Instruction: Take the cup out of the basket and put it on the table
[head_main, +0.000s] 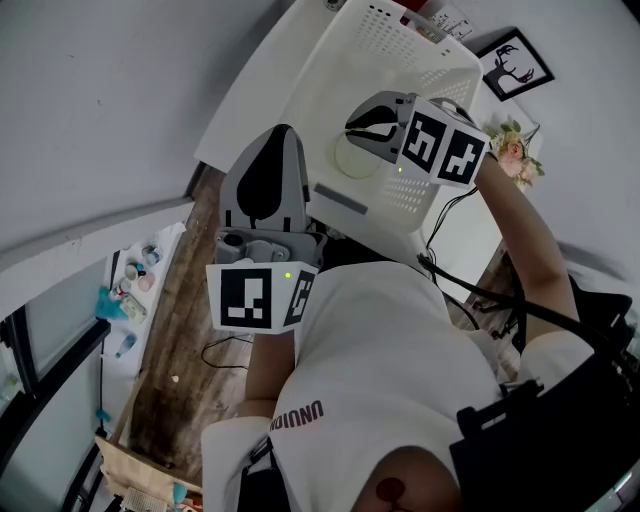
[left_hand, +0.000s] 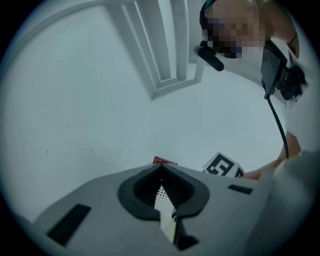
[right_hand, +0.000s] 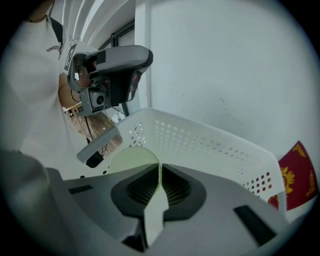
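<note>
Slippage is the main worry. The right gripper (right_hand: 159, 167) is clamped on only the thin rim of the pale green cup (right_hand: 131, 159), one jaw inside the wall and one outside. The cup sits inside the white basket (right_hand: 200, 145), close to its perforated wall. A pinch on one side of the rim gives little hold, so I judge the cup could swing or slide out of the jaws as it rises, more so if the lift is quick or tilted.

Catching on the basket is the second risk. The walls stand high around the cup, and a lift that drifts sideways could knock the cup against one.

The left gripper (left_hand: 161, 167) has its jaws together on nothing and hangs beside the near corner, touching nothing, so the basket is not steadied. A snag might drag the light basket across the desk (head_main: 245, 110) or tip it.

Setting the cup down off level could leave it rolling on the desk.
</note>
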